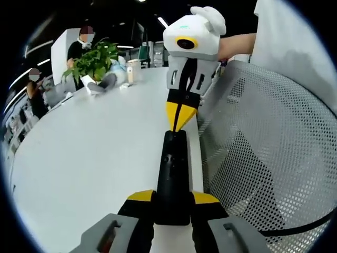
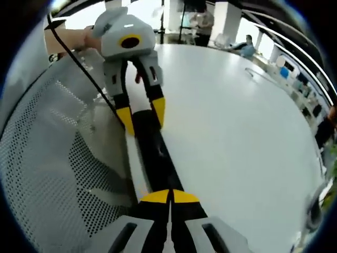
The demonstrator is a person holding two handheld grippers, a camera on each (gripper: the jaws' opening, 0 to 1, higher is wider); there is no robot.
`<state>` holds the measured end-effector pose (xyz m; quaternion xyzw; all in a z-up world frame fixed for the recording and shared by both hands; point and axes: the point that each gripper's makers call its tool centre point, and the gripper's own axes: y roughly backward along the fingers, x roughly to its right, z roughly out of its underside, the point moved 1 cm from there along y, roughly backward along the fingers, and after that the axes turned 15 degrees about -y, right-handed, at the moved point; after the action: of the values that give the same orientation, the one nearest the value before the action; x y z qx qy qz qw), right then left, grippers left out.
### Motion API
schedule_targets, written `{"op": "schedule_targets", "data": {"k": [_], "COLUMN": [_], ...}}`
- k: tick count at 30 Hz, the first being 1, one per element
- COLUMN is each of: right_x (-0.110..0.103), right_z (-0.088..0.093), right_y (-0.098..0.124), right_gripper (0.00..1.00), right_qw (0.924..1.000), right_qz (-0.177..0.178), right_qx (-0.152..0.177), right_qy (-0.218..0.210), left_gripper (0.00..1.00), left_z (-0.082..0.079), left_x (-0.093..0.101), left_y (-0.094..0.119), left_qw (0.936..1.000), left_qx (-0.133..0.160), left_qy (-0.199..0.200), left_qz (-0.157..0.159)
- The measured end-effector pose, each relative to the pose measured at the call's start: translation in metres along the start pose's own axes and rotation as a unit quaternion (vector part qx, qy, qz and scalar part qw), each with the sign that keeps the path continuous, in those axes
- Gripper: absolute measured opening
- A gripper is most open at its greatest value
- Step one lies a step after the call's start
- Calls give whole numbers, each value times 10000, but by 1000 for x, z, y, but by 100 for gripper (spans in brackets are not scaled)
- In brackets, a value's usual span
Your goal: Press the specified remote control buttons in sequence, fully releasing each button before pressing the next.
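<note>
Black plastic, long and slim: the remote control (image 1: 172,176) lies on the white bench (image 1: 95,158), right along the bench edge beside a perforated mesh chair back (image 1: 263,158). In the left gripper view, the left tongs (image 1: 172,196) grasp the near end of the remote, one yellow-tipped jaw on each side of its body, so that end is hidden between them. At the remote's far end, the right tongs (image 1: 180,122) come down with both yellow tips pinched together into a point, meeting the remote's top end; whether the tip actually presses a button there is hard to make out. Small round buttons show faintly on the remote's upper face, too small to read.

In the right gripper view, the right tongs (image 2: 169,196) are clenched, jaws meeting at the yellow tips over the near end of the remote (image 2: 152,147), which runs away as a dark strip. At its far end the left tongs (image 2: 141,117) straddle the remote, a hand (image 2: 79,38) behind them. The mesh chair (image 2: 63,158) sits just beside the remote.

Beyond the remote on the bench stand a leafy potted plant (image 1: 95,60) and a pale cup (image 1: 133,70), both well apart from it. People sit past the plant, blurred.
</note>
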<state>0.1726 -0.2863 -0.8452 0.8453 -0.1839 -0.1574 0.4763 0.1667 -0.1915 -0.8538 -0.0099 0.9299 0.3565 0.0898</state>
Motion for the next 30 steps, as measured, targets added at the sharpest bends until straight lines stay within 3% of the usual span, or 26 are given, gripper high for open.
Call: {"op": "schedule_targets", "data": {"k": [5,8,11,13,14,16,17,18,19,21,22,23,25,30], "right_x": [-1,0,0,1,2,3,3,2,3,14,9,5,-2,2], "right_z": [1,-1,2,1,0,0,1,2,4,6,-2,-6,-7,-8], "right_y": [-1,-1,0,0,1,2,2,3,5,5,4,3,2,1], "right_gripper": [0,0,0,0,0,0,0,0,0,0,0,0,0,0], "right_qw": [9992,9990,9989,10000,9992,9974,9977,9990,9997,9989,9984,9981,9991,9992], "right_qz": [91,191,145,59,13,-33,-20,-55,-34,474,358,273,24,-20], "right_qx": [-245,-361,-248,8,146,355,401,397,224,3,185,323,373,401], "right_qy": [305,192,374,29,-374,-624,-540,-196,65,67,390,452,194,-32], "left_gripper": [25,25,25,25,25,25,25,25,25,25,25,25,25,25], "left_z": [0,-1,-1,-1,-1,0,0,0,0,0,0,0,0,0], "left_x": [0,0,-1,-1,-1,-1,-1,-1,-2,-2,-2,-2,-2,-2], "left_y": [-1,-1,-1,-1,-1,-1,-1,-1,-1,-1,-1,-1,-1,-1], "left_qw": [9998,9995,9994,9993,9993,9993,9993,9993,9992,9993,9993,9993,9993,9993], "left_qx": [46,52,86,124,131,139,143,153,160,178,186,195,197,207], "left_qy": [132,188,194,213,212,212,208,209,209,198,194,181,186,176], "left_qz": [-174,-254,-266,-281,-285,-286,-284,-285,-287,-279,-272,-263,-267,-264]}}
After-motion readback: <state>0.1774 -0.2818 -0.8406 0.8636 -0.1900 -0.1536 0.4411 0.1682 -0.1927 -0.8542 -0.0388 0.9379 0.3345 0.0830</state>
